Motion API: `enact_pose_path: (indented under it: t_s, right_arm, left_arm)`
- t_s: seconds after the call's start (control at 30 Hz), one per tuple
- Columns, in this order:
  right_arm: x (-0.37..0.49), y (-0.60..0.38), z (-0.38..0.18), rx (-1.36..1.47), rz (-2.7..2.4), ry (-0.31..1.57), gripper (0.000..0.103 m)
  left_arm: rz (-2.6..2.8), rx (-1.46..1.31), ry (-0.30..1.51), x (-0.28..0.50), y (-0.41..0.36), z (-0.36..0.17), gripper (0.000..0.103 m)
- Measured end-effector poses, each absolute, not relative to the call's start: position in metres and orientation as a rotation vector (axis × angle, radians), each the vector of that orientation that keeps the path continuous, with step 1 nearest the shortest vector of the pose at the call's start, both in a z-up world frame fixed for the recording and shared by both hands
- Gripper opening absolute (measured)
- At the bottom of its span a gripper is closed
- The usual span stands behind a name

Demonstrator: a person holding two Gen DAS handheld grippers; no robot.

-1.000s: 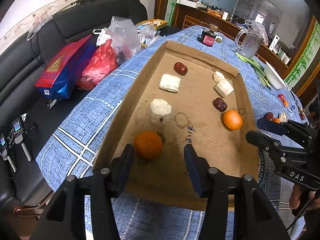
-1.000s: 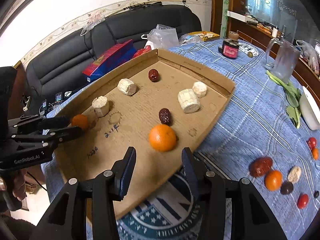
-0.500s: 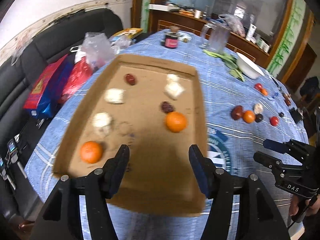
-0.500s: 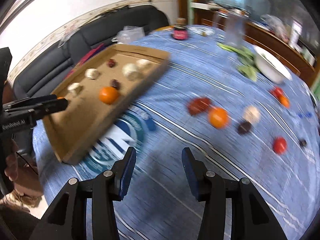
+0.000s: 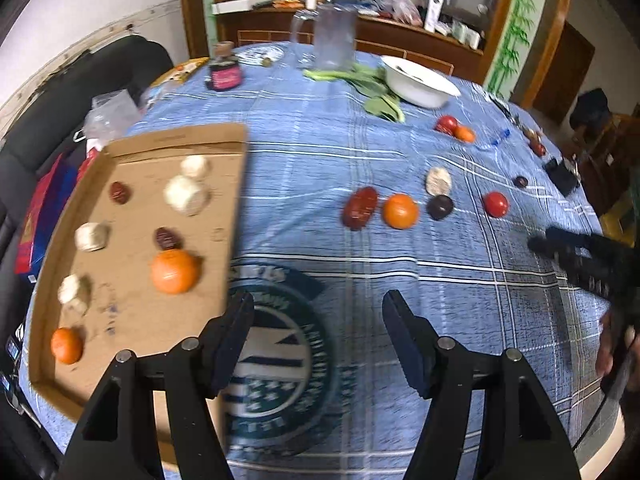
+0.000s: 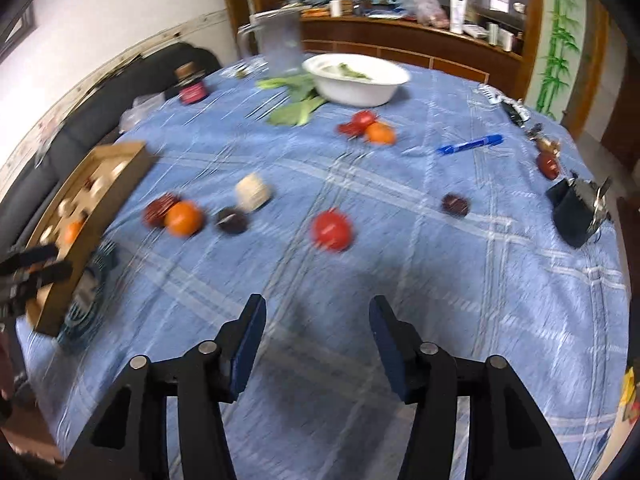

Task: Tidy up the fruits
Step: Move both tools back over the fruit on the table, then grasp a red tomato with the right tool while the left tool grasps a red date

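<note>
Blue tablecloth [image 6: 400, 240], scattered fruit, white bowl [image 6: 356, 80]

My left wrist camera looks down across the table from just right of the cardboard tray [image 5: 236, 184], facing the white bowl [image 5: 420, 84]. My right one sits further right of the tray [image 6: 116, 168], facing the bowl [image 6: 356, 80] too. Both share the loose fruit between.

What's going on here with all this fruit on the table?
A person holding a tool in each hand is sorting fruit into a cardboard tray. Both the left tool and the right tool are open and empty. Two oranges, dark dates and pale pieces already lie in the tray, while an orange, a tomato and other pieces sit loose on the blue tablecloth.
</note>
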State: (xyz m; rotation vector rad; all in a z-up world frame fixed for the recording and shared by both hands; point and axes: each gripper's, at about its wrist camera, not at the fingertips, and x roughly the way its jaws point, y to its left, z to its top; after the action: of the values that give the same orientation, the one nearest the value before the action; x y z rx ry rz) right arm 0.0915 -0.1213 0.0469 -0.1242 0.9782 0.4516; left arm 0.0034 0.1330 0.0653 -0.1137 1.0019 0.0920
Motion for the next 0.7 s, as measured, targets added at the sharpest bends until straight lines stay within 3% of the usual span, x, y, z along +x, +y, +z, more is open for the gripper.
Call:
enact_pose_path:
  t_s: [0.3, 0.37, 0.4, 0.7]
  right_arm:
    - [0.137, -0.101, 0.021, -0.184, 0.523, 0.988, 0.057]
    - [0.142, -0.099, 0.017, -0.191, 0.54, 0.984, 0.047]
    - [0.144, -0.098, 0.015, -0.196, 0.547, 0.987, 0.03]
    - [0.141, -0.11, 0.019, -0.148, 0.572, 0.986, 0.03]
  left_arm:
    - [0.099, -0.069, 1.055, 0.031, 0.111, 0.05, 0.066]
    - [0.106, -0.068, 1.06, 0.038, 0.112, 0.049, 0.066]
    - [0.105, -0.072, 1.063, 0.041, 0.113, 0.048, 0.066]
    - [0.098, -0.13, 1.096, 0.086, 0.125, 0.034, 0.066]
